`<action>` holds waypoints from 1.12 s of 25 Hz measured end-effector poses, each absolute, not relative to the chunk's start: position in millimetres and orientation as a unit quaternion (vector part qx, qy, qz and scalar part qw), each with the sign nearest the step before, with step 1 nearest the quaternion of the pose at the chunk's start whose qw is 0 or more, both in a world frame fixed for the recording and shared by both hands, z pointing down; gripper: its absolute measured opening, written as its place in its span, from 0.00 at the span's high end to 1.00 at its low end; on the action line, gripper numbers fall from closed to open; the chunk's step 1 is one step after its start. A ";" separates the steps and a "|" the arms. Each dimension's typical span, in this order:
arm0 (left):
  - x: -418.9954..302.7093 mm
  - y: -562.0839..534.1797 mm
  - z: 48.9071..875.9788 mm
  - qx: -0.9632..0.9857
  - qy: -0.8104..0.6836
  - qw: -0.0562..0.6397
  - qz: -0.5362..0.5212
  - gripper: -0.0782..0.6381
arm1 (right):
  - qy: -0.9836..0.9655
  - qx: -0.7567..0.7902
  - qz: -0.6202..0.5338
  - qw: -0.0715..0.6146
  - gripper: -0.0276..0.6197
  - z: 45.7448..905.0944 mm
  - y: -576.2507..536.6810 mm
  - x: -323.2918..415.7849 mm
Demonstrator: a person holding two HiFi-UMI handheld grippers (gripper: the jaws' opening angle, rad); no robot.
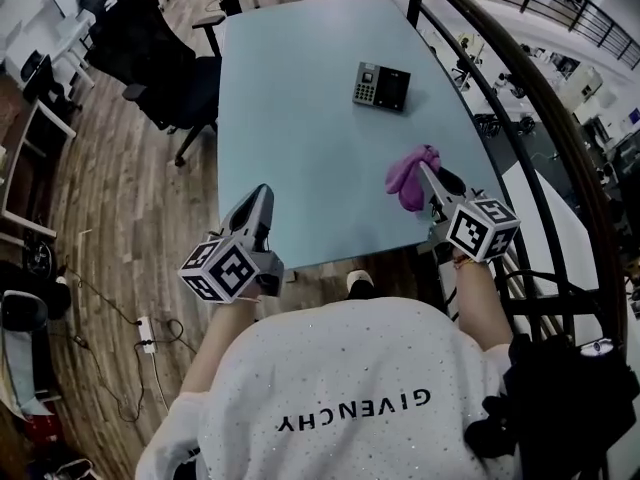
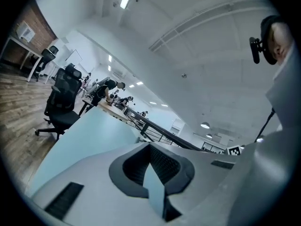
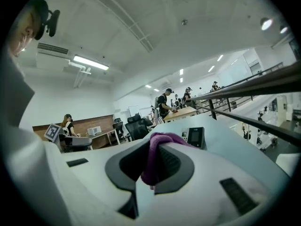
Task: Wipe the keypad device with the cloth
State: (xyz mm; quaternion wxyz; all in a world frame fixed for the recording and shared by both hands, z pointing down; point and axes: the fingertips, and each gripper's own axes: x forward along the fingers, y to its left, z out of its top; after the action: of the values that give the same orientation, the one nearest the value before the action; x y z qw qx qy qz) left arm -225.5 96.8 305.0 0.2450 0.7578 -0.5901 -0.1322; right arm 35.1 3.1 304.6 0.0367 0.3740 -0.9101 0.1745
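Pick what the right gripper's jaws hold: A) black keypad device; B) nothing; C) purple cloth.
C: the jaws of the right gripper are shut on the purple cloth, while the black keypad device lies apart, farther up the pale blue table.

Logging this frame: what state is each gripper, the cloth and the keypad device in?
Left gripper: shut, empty, near the table edge.
Right gripper: shut on the cloth.
Cloth: bunched, pinched between the right gripper's jaws.
Keypad device: flat on the table, untouched, apart from both grippers.
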 end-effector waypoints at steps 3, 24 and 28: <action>-219.7 61.0 289.3 0.770 -0.577 0.238 -0.135 0.88 | -0.924 0.353 0.140 0.044 0.92 283.6 -27.4 18.2; -171.0 -123.5 324.8 0.753 -0.596 0.272 -0.069 0.88 | -0.961 0.230 0.136 0.069 0.92 329.5 -226.8 -73.8; -172.0 -123.1 350.6 0.731 -0.617 0.289 -0.045 0.88 | -0.958 0.238 0.131 0.089 0.92 356.3 -254.3 -91.4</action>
State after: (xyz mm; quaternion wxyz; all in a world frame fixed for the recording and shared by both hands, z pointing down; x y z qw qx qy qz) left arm -172.0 -123.1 350.6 0.2893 0.7309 -0.6165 -0.0454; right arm -91.4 -254.3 356.3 0.0888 0.2381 -0.9582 0.1312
